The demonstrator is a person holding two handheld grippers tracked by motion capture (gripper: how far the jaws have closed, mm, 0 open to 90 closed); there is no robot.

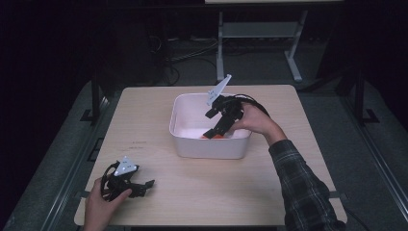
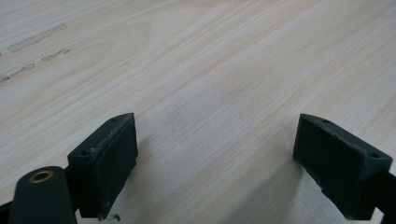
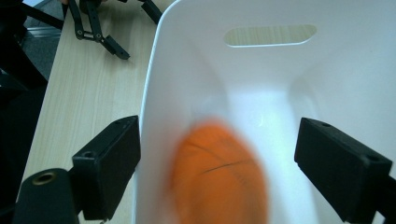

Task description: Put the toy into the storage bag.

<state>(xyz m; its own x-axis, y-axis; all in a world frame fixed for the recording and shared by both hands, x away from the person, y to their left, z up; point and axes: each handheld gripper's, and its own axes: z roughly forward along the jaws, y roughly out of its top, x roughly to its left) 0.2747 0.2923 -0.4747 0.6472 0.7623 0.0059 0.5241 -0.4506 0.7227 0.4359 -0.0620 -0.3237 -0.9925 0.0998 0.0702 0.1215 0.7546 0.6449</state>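
Inside the white bin [image 1: 192,144], mid-table: orange ball [image 3: 219,175] loose between my right gripper [image 3: 217,163] jaws.
Jaws wide, not pressing; ball blurred, lying on the bin floor straight ahead. Left gripper [image 2: 215,158] wide, empty, near-left, well apart.

The surface [image 1: 202,192] is pale wood with a fine straight grain, lit brightly from above; the room around it lies in deep shadow; the floor [image 1: 375,159] is dark grey; beyond the far edge stands a second table on a white metal frame [image 1: 221,48]; dark cables [image 1: 168,57] tangle on the floor beside it.
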